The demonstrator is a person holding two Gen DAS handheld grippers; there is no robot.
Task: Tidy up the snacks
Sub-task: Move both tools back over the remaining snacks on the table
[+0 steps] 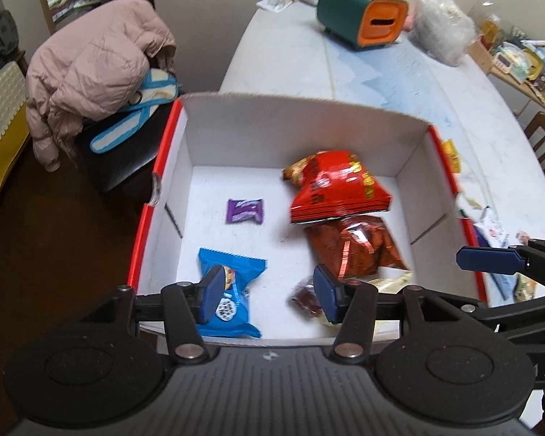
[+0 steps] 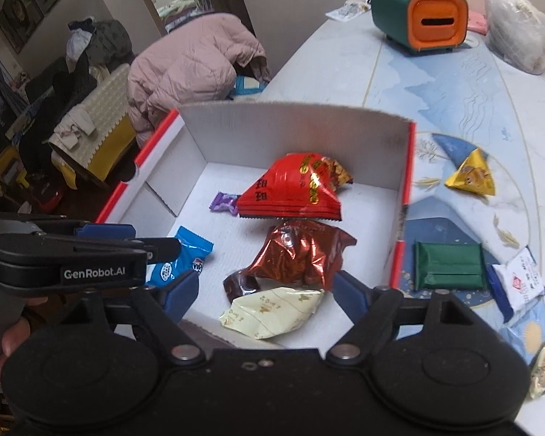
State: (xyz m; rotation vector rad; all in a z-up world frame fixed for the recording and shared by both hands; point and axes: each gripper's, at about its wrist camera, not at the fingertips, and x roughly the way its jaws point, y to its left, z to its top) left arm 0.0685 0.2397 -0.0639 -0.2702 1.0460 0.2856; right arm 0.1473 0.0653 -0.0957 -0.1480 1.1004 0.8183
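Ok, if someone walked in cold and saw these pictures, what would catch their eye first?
Probably the white box with red edges in the middle of the table, with the bright red snack bag lying on a shiny copper-brown bag inside it. Next, the green and orange holder at the table's far end, and the pink puffer coat draped beside the table.

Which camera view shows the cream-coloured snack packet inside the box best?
The right wrist view: the cream packet lies whole and unobstructed between that hand-held gripper's open fingers. The left wrist view shows only a pale edge behind its own finger.
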